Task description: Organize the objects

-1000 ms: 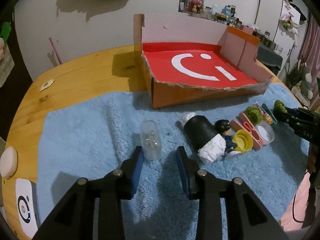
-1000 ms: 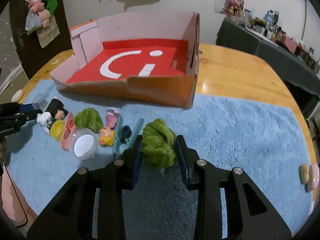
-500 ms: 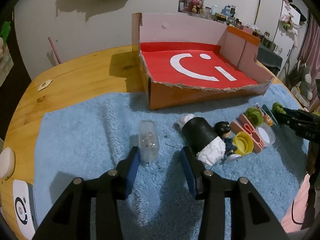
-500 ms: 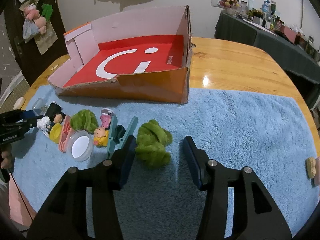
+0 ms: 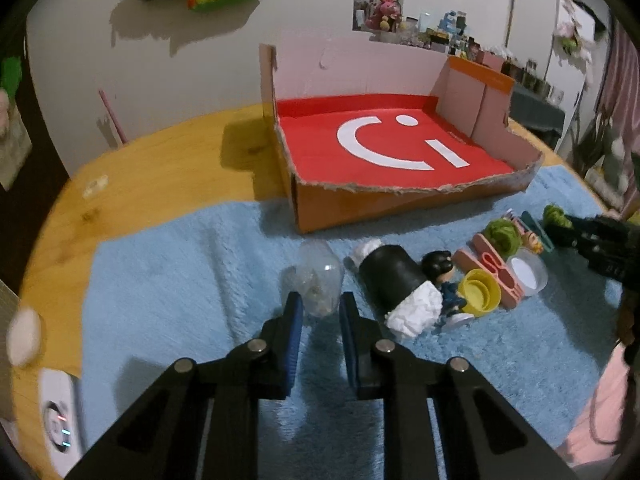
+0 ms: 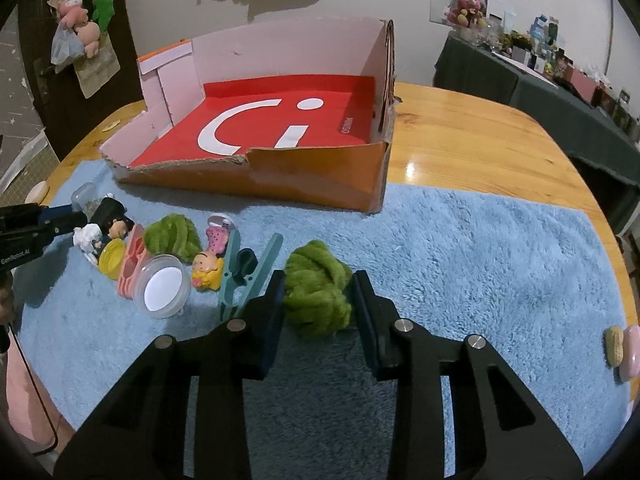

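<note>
The left gripper (image 5: 318,309) is pinched on the near end of a clear plastic bottle (image 5: 316,282) lying on the blue mat (image 5: 168,280); that slick, round shell could squirt out. The right gripper (image 6: 319,295) stands open around a green yarn ball (image 6: 317,300), which may squash or snag before reaching the red box (image 6: 256,176).

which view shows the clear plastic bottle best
The left wrist view: the clear bottle lies close and centred between the left gripper fingers. In the right wrist view it is small at the far left edge.
</note>
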Action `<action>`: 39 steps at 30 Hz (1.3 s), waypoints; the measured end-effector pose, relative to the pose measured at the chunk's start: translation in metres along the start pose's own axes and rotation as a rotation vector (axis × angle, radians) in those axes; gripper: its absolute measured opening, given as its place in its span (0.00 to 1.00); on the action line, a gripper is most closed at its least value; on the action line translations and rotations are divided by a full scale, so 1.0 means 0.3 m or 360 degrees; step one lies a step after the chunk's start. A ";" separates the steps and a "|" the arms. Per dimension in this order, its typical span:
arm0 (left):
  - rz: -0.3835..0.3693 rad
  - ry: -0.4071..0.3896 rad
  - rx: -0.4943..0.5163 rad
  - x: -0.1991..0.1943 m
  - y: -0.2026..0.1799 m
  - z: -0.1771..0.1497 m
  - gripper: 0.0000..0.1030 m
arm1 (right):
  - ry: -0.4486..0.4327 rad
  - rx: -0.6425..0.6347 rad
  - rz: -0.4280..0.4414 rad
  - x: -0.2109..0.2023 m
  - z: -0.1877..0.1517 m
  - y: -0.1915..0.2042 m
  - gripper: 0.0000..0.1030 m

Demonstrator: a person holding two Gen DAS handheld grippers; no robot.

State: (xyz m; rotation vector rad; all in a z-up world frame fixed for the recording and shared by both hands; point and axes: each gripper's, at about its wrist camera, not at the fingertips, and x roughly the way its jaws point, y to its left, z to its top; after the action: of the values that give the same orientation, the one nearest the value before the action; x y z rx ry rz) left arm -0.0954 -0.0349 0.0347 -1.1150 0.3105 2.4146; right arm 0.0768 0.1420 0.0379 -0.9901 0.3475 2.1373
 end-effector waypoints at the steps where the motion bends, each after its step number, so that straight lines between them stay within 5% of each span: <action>1: 0.0025 -0.0009 0.0044 -0.007 -0.007 0.003 0.19 | -0.0001 0.0003 -0.0002 -0.001 0.002 -0.001 0.31; 7: -0.0053 0.0080 0.0210 0.003 -0.032 -0.010 0.21 | 0.0001 0.0022 0.0001 -0.001 0.002 -0.009 0.31; 12: -0.0091 0.0017 0.0127 -0.016 -0.008 -0.006 0.50 | -0.0003 0.0059 0.0031 -0.007 0.000 -0.022 0.31; 24: -0.0183 0.0048 0.0100 0.037 0.016 0.026 0.51 | 0.0028 0.0082 0.0049 0.002 -0.003 -0.038 0.38; 36: -0.0343 0.0047 0.0395 0.057 0.025 0.051 0.50 | 0.0043 0.0079 0.0085 0.013 0.011 -0.048 0.38; 39: -0.0386 0.0059 0.0381 0.068 0.037 0.051 0.43 | 0.0042 0.0075 0.0101 0.016 0.014 -0.052 0.37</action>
State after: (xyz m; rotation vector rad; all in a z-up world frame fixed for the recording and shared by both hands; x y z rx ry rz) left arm -0.1226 -0.0322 0.0291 -1.0269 0.4369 2.0851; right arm 0.0837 0.1573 0.0381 -0.9931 0.4457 2.1646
